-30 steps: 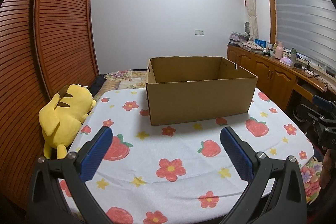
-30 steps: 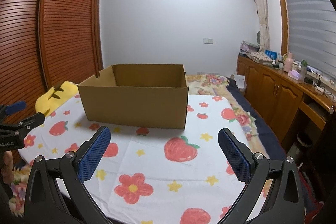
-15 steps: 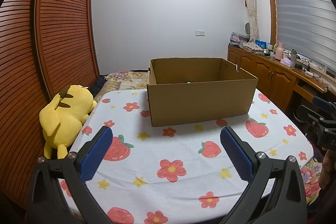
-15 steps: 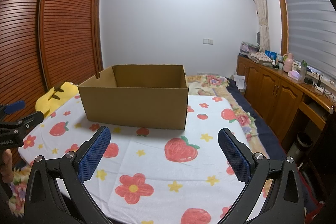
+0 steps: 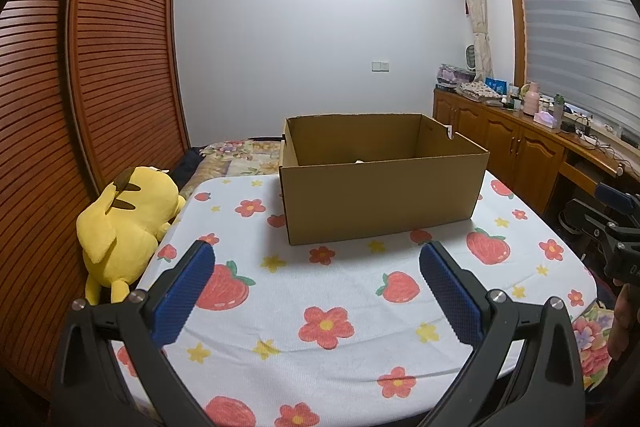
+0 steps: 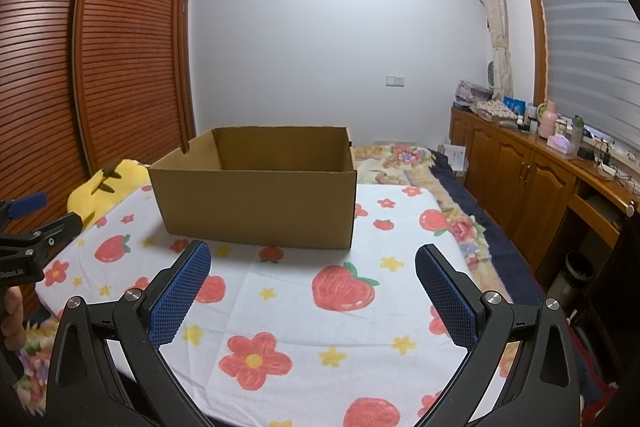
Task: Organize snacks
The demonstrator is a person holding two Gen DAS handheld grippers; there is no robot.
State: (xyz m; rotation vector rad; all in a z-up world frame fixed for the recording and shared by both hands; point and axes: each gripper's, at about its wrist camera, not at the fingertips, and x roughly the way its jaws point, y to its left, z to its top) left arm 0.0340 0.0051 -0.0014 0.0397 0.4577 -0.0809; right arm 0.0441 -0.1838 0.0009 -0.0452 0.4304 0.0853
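An open brown cardboard box [image 5: 380, 195] stands on a table with a white strawberry-and-flower cloth [image 5: 320, 307]. It also shows in the right wrist view [image 6: 256, 203]. Only a small pale bit shows above the box's front rim in the left wrist view; the rest of its inside is hidden. No snacks lie on the cloth. My left gripper [image 5: 316, 267] is open and empty, held above the table's near side. My right gripper [image 6: 312, 267] is open and empty, also short of the box. Each gripper shows at the edge of the other's view.
A yellow plush toy [image 5: 128, 223] lies at the table's left edge against a slatted wooden wardrobe [image 5: 80, 107]. Wooden cabinets [image 5: 520, 155] with clutter on top run along the right wall. A bed with a floral cover [image 6: 404, 163] lies behind the table.
Both grippers have hardly moved; the views shift only slightly. Both stay open and empty.
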